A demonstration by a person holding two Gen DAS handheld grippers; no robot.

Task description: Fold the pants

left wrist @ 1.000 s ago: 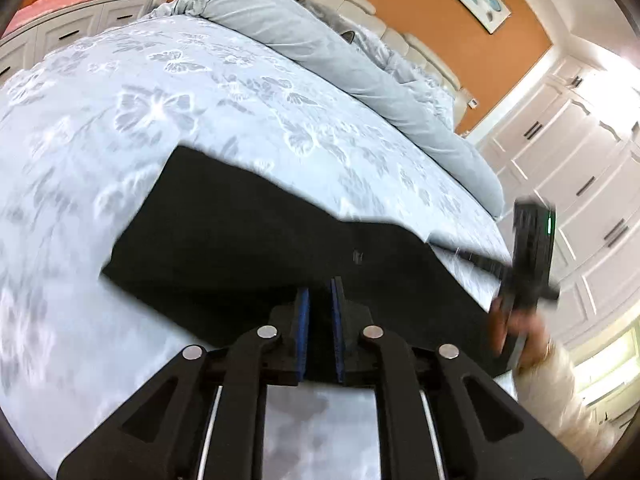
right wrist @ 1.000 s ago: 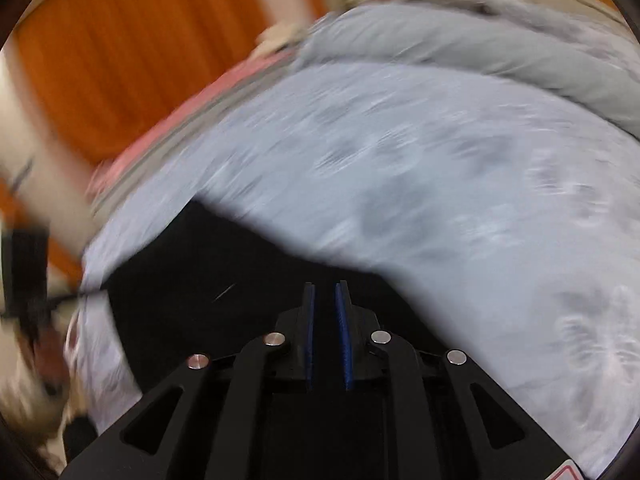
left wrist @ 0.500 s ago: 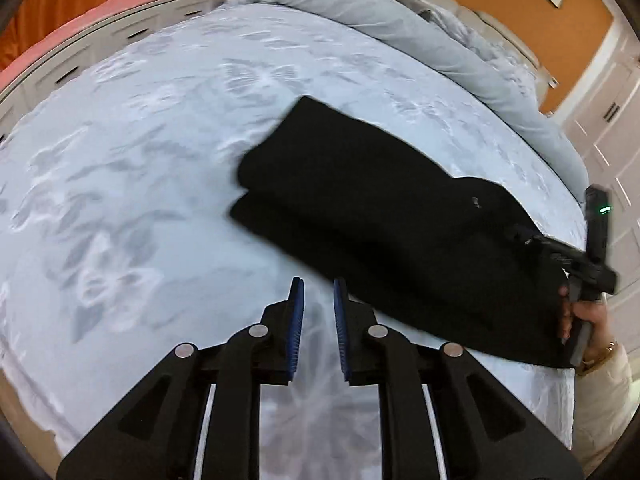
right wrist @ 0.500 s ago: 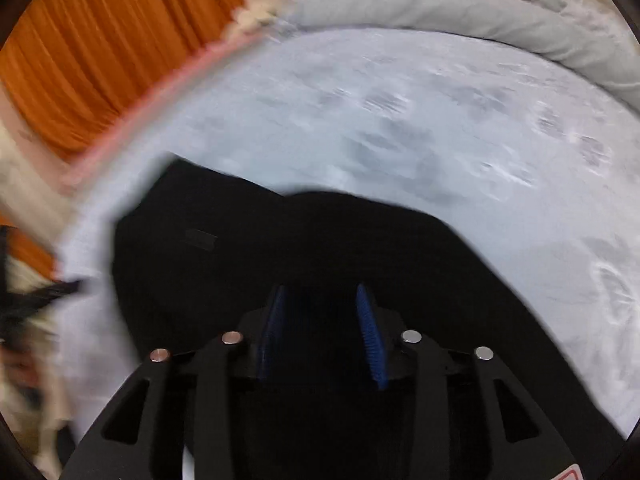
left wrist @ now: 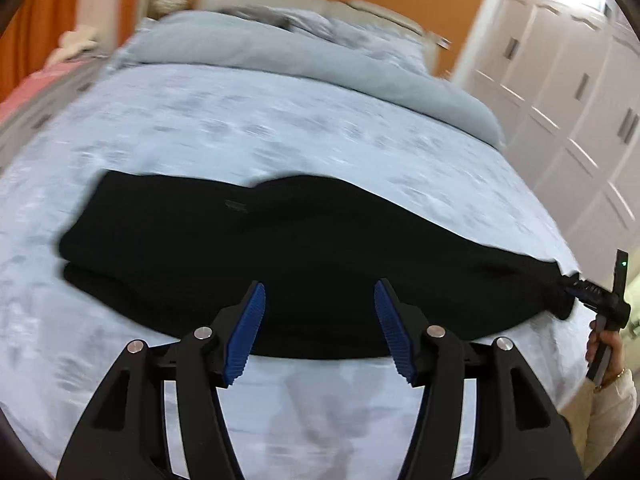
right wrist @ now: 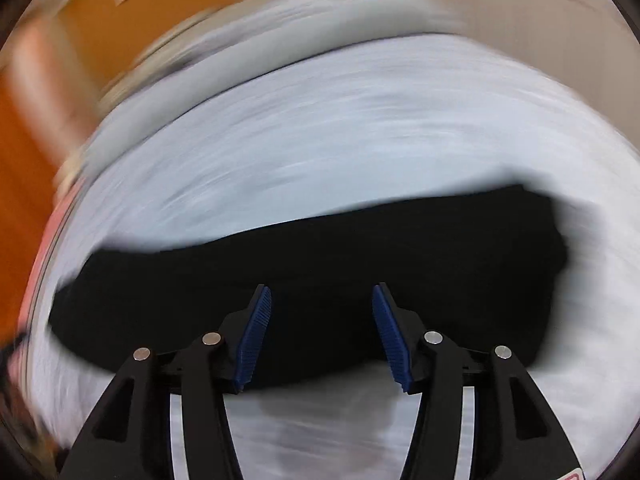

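The black pants [left wrist: 304,256] lay folded in a long band across the middle of the left wrist view, on the pale blue patterned bedspread [left wrist: 280,132], with one layer resting on another at their left end, where a lower edge showed just beneath the upper one. The left gripper [left wrist: 319,328] sat at the bottom centre of that frame, and its jaws had just been opening; they stood well apart, the blue pads [left wrist: 246,336] clear of the cloth, nothing pinched between them, though the near edge of the pants showed in the gap behind them. At the right edge of the same frame the right gripper [left wrist: 588,292] appeared side-on at the far right end of the pants, carried by a hand [left wrist: 606,354] in a cream sleeve [left wrist: 612,412]; from there its tips were too small to judge. In the right wrist view, heavily blurred, the right gripper [right wrist: 322,330] filled the lower centre, and its jaws had likewise just been opening; they stood wide with nothing gripped, the pants [right wrist: 320,276] stretching across the frame behind them. A rolled grey duvet [left wrist: 304,56] lay across the top of the left wrist view, and white wardrobe doors [left wrist: 568,80] lined the upper right.
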